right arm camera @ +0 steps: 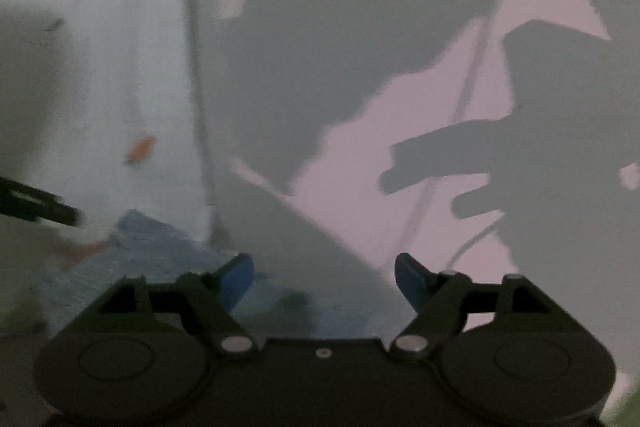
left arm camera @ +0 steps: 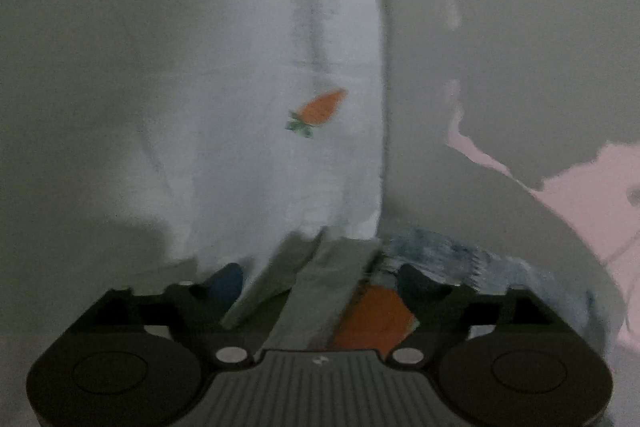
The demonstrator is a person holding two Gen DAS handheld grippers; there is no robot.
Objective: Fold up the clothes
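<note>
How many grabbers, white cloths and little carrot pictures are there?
grippers: 2, the left gripper and the right gripper
white cloth: 1
little carrot picture: 1
Total: 4

No readable text anywhere in either view, no labels, brand names or numbers. Closest thing to a sign is a small orange carrot print on the white garment, about the middle of the left wrist frame; it shows again as an orange smear left of center in the right wrist frame. Both frames are too blurry for fine print.
</note>
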